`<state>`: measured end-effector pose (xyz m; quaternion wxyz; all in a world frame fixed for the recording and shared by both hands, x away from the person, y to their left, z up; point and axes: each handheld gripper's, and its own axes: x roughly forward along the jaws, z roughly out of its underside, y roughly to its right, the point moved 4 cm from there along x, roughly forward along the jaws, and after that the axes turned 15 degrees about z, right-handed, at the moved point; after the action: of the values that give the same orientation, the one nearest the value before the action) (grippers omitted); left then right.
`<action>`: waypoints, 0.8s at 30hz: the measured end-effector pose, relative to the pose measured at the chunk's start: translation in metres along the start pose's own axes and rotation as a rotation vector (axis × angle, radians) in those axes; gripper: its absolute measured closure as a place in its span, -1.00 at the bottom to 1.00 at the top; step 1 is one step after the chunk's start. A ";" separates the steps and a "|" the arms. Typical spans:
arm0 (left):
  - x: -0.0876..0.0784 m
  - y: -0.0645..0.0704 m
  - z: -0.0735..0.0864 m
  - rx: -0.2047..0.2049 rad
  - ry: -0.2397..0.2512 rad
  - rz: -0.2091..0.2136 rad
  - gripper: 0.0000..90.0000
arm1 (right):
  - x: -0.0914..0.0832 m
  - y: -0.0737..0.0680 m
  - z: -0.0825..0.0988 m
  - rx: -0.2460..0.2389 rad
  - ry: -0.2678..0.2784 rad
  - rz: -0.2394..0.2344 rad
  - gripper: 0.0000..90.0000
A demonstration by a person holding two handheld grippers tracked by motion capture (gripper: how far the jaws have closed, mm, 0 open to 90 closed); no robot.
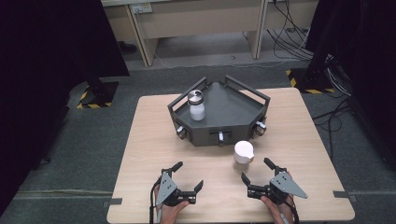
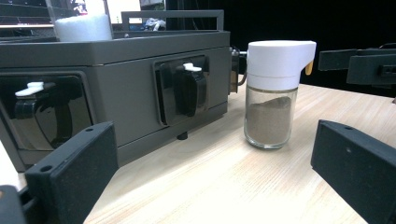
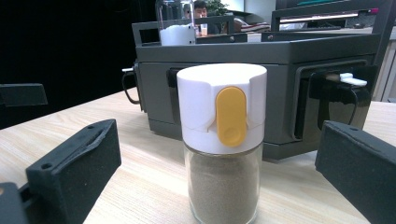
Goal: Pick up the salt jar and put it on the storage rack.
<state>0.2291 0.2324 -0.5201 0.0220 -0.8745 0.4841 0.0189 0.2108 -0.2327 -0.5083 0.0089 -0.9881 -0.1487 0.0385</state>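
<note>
A glass shaker [image 1: 243, 152] with a white cap and brown powder stands upright on the wooden counter [image 1: 140, 140], just in front of the dark grey tray [image 1: 233, 109]. The right claw [image 1: 259, 176], jaws spread wide and empty, sits near the shaker on the person's side. In the right gripper view the shaker [image 3: 222, 140] stands centred between the two jaws but ahead of them, untouched, its yellow tab facing the camera. The left claw [image 1: 187, 175] is also spread and empty, farther off; in its view the shaker [image 2: 275, 93] stands to the right of centre. A second jar [image 1: 196, 105] with white contents stands in the tray.
</note>
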 end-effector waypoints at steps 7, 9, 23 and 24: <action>0.000 0.001 0.001 -0.002 0.001 0.003 -0.99 | 0.000 0.000 0.000 -0.001 -0.002 0.000 -0.99; 0.000 0.000 0.001 -0.005 0.002 0.003 -0.99 | 0.000 0.000 0.000 -0.003 -0.001 0.001 -0.99; 0.000 0.001 0.002 -0.007 -0.001 0.000 -0.99 | -0.001 0.001 -0.001 0.000 0.006 0.004 -0.99; 0.000 0.001 0.002 -0.005 -0.001 0.000 -0.99 | -0.001 0.001 -0.001 0.001 0.006 0.005 -0.99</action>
<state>0.2283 0.2315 -0.5227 0.0198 -0.8746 0.4840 0.0204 0.2098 -0.2339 -0.5071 0.0098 -0.9886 -0.1462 0.0356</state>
